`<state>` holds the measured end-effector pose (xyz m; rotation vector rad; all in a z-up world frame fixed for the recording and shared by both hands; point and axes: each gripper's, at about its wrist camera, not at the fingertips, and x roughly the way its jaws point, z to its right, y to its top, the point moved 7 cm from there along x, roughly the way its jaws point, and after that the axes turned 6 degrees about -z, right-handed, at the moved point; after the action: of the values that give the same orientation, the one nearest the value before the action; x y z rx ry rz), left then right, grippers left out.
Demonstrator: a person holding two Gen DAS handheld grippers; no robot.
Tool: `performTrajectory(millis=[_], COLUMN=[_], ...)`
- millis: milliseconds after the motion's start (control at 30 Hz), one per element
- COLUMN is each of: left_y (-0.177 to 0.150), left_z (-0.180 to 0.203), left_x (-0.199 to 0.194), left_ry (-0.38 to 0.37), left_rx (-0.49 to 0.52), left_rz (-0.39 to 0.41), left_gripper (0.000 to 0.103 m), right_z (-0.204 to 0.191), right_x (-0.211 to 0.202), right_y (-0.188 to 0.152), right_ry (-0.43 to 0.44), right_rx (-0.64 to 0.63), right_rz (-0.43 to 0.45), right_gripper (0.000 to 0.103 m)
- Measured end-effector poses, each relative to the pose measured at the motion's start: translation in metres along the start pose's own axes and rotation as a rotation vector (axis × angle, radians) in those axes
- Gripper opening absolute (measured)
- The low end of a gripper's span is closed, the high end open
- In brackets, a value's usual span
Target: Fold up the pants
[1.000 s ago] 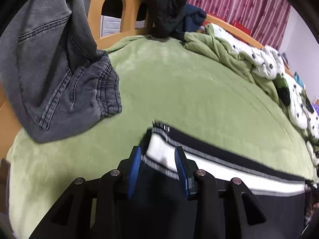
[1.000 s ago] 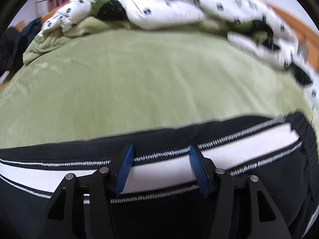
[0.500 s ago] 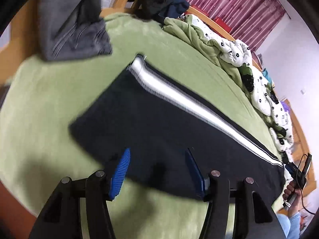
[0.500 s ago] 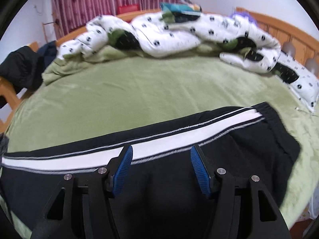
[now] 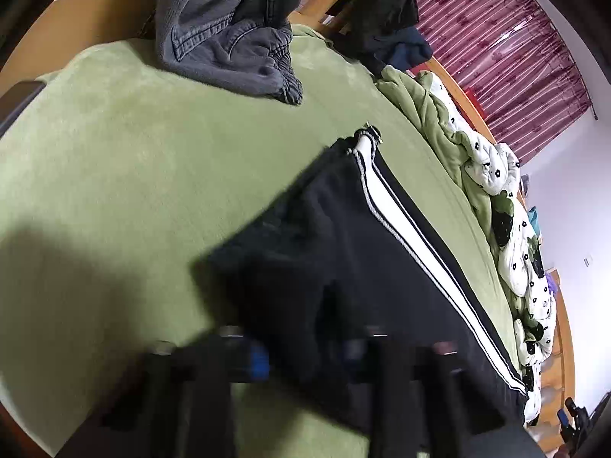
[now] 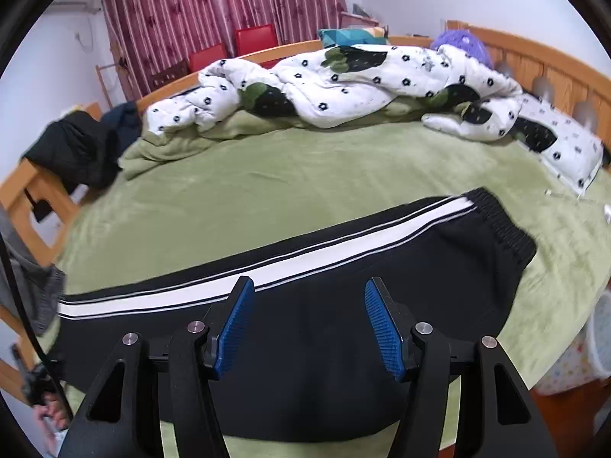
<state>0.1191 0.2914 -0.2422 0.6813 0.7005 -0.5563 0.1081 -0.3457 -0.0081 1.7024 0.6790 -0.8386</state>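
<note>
The right hand-held gripper (image 6: 307, 328) hangs above the black pants (image 6: 343, 343), its blue pads (image 6: 236, 324) set well apart with nothing between them. The left hand-held gripper (image 5: 305, 355) is badly blurred at the pants' leg end; its jaws have just been closing, and whether they have hold of the cloth I cannot tell. The pants lie flat along the near edge of the green bed (image 6: 305, 175), white side stripe (image 6: 267, 267) uppermost. Grey jeans (image 5: 229, 38) hang over the footboard, and a crumpled white quilt (image 6: 343, 76) is heaped along the far side.
</note>
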Motion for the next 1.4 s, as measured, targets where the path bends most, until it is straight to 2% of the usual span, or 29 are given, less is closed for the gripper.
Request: performTrajectory(millis=[67, 200, 333, 433, 500, 567, 667, 800, 833, 900, 967, 1033, 1067, 1100, 1133, 1167, 1233, 1300, 1333, 1400], left_y=[0.004, 0.014, 0.015, -0.004, -0.023, -0.055, -0.11, -0.203, -0.219, -0.269, -0.303, -0.32, -0.324, -0.325, -0.325, -0.323, -0.309, -0.283, -0.273, -0.235], left_z=[0.005, 0.044, 0.135, 0.213, 0.258, 0.312, 0.376, 0.428, 0.433, 0.437, 0.43, 0.417, 0.416, 0.414, 0.413, 0.411, 0.401, 0.383, 0.375, 0.344], left_x=[-0.005, -0.026, -0.058, -0.074, -0.075, -0.063, -0.027, 0.033, 0.043, 0.081, 0.105, 0.117, 0.113, 0.104, 0.096, 0.086, 0.061, 0.026, 0.016, -0.005], left_ry=[-0.004, 0.088, 0.138, 0.17, 0.171, 0.167, 0.121, 0.058, 0.045, 0.03, 0.068, 0.124, 0.115, 0.095, 0.062, 0.033, -0.01, -0.041, -0.038, 0.028], left_rx=[-0.005, 0.106, 0.346, 0.539, 0.642, 0.741, 0.84, 0.94, 0.949, 0.957, 0.95, 0.959, 0.979, 0.996, 0.999, 0.986, 0.937, 0.899, 0.887, 0.825], left_rz=[0.007, 0.066, 0.141, 0.199, 0.215, 0.21, 0.153, 0.042, 0.015, -0.093, -0.164, -0.177, -0.162, -0.164, -0.199, -0.231, -0.247, -0.19, -0.161, -0.082], left_gripper=[0.011, 0.01, 0.01, 0.01, 0.01, 0.01, 0.01, 0.01, 0.01, 0.01, 0.01, 0.011, 0.012, 0.02, 0.034, 0.04, 0.058, 0.069, 0.071, 0.074], right_z=[-0.007, -0.008, 0.008, 0.024, 0.039, 0.055, 0.075, 0.109, 0.117, 0.132, 0.142, 0.147, 0.147, 0.146, 0.143, 0.137, 0.122, 0.097, 0.083, 0.051], right_x=[-0.001, 0.001, 0.017, 0.035, 0.051, 0.06, 0.05, 0.043, 0.043, 0.044, 0.046, 0.044, 0.044, 0.044, 0.046, 0.048, 0.053, 0.056, 0.057, 0.061], right_y=[-0.009, -0.025, -0.033, -0.034, -0.036, -0.037, -0.032, -0.043, -0.046, -0.054, -0.058, -0.059, -0.058, -0.06, -0.06, -0.06, -0.058, -0.056, -0.056, -0.054], right_ry=[-0.007, 0.0, 0.049, 0.054, 0.072, 0.044, 0.036, -0.053, -0.059, -0.04, -0.022, -0.025, -0.028, -0.024, -0.012, 0.011, 0.046, 0.101, 0.133, 0.203], right_rx=[-0.027, -0.06, -0.047, -0.037, -0.003, 0.023, 0.014, 0.018, 0.032, 0.077, 0.11, 0.123, 0.127, 0.128, 0.127, 0.123, 0.108, 0.077, 0.064, 0.024], right_rz=[-0.007, 0.02, 0.049, 0.052, 0.028, -0.016, 0.04, 0.055, 0.05, 0.026, 0.002, 0.013, 0.018, 0.016, 0.012, 0.004, -0.015, -0.029, -0.036, -0.061], right_gripper=[0.06, 0.06, 0.06, 0.06, 0.06, 0.058, 0.057, 0.057, 0.057, 0.057, 0.057, 0.057, 0.057, 0.057, 0.057, 0.057, 0.057, 0.057, 0.057, 0.057])
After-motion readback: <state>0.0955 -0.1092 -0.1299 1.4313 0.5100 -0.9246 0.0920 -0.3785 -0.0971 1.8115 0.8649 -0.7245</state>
